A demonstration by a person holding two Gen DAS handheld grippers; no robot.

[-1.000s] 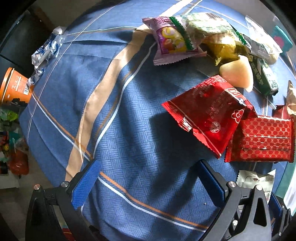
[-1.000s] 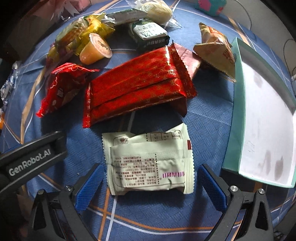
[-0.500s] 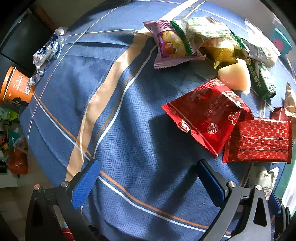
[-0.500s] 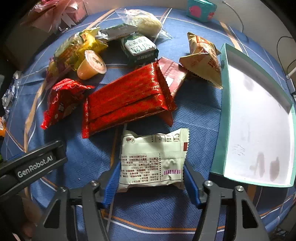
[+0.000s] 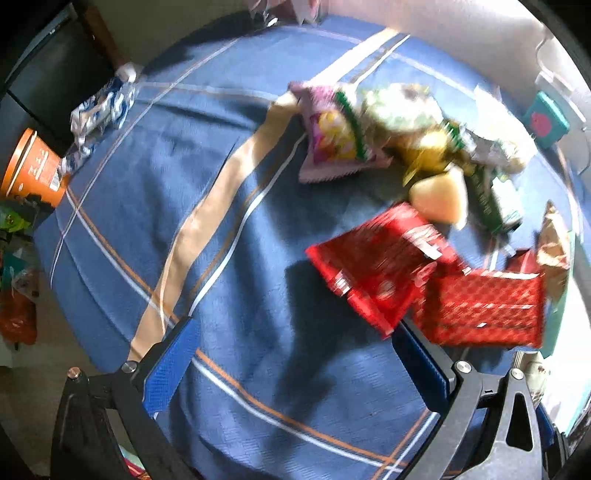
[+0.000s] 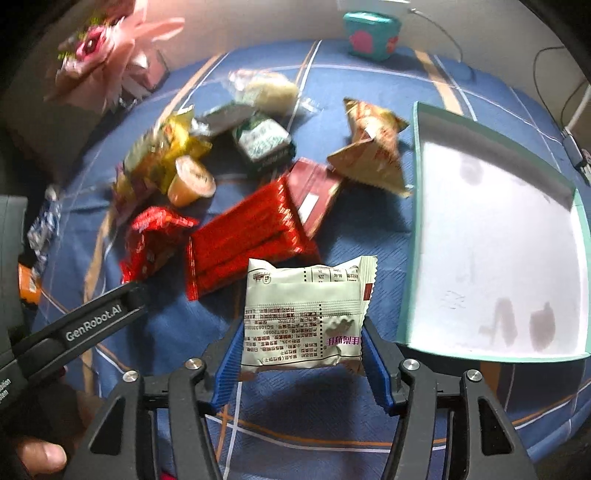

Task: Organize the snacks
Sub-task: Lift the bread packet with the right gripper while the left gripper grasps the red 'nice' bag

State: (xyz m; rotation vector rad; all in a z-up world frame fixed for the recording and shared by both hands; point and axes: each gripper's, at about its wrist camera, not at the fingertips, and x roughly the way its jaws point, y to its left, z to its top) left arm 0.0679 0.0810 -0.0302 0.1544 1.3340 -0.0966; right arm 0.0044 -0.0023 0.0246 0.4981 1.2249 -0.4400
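Note:
My right gripper [image 6: 301, 354] is shut on a white snack packet [image 6: 304, 314] and holds it lifted above the blue tablecloth. A teal-rimmed white tray [image 6: 495, 258] lies just to its right. A long red packet [image 6: 243, 247] and a smaller red bag [image 6: 155, 240] lie behind the white packet. My left gripper [image 5: 295, 365] is open and empty over bare cloth. The red bag [image 5: 376, 266] and the patterned red packet [image 5: 480, 306] lie ahead of its right finger.
A jelly cup [image 6: 190, 181], a green box [image 6: 264, 146], a brown triangular bag [image 6: 373, 147] and yellow packets [image 6: 166, 147] lie further back. A teal tin [image 6: 371, 35] stands at the far edge. An orange tub [image 5: 31, 170] sits beyond the cloth's left edge.
My right gripper closed on the white packet and lifted it off the cloth. My left gripper drew back a little and stayed open.

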